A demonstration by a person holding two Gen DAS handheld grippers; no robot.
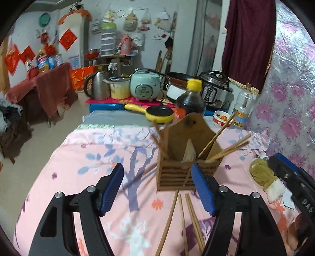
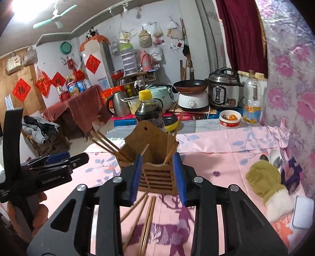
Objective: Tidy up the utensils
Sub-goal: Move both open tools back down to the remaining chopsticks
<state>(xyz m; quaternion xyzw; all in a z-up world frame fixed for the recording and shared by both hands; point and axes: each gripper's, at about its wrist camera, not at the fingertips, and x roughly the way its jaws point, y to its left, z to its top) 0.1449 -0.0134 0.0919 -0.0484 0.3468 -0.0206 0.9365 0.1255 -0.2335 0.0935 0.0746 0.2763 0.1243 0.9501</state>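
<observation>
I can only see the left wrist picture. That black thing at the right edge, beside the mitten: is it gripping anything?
Observer: No. That is the right gripper. Its own view shows its blue pads apart, gripping nothing; the wooden holder stands beyond them.
Operator: What does the dark bottle hide?
Observer: The front of the white cooker under the frying pan; it has a round dial.
Operator: Anything overhead?
Observer: A green ceiling fan.
</observation>
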